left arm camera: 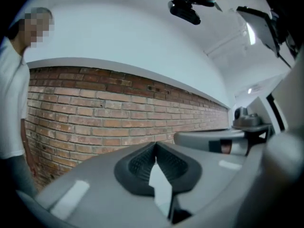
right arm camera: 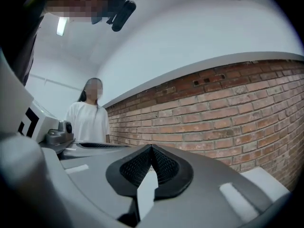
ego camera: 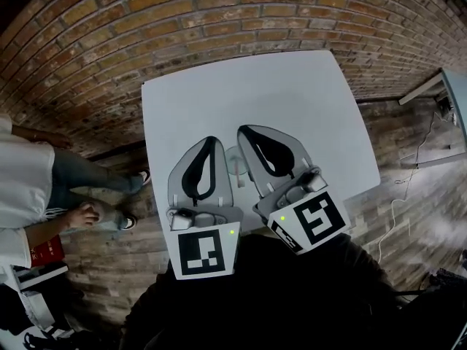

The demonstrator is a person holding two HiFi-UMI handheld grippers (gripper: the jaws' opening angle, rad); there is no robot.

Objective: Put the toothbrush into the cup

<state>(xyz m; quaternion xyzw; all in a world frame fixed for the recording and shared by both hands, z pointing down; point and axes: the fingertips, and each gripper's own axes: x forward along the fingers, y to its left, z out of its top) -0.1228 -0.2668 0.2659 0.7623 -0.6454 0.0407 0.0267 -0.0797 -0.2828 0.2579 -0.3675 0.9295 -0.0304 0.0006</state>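
Note:
In the head view a small round clear cup point(ego camera: 234, 162) stands on the white table point(ego camera: 292, 100), half hidden between my two raised grippers. I cannot make out a toothbrush in any view. My left gripper point(ego camera: 211, 139) is lifted above the table's near side, its tips touching and nothing between them; its own view shows the dark pads point(left arm camera: 137, 164) meeting in front of a brick wall. My right gripper point(ego camera: 241, 129) is beside it, also shut and empty, with its pads point(right arm camera: 166, 167) pressed together. Both point about level, at the wall rather than the table.
A person in a white shirt point(ego camera: 22, 188) stands left of the table, also seen as a person point(right arm camera: 88, 122) in the right gripper view. A brick wall point(ego camera: 219, 20) lies behind the table. Another table's edge point(ego camera: 452, 86) and a cable point(ego camera: 408, 181) are at right.

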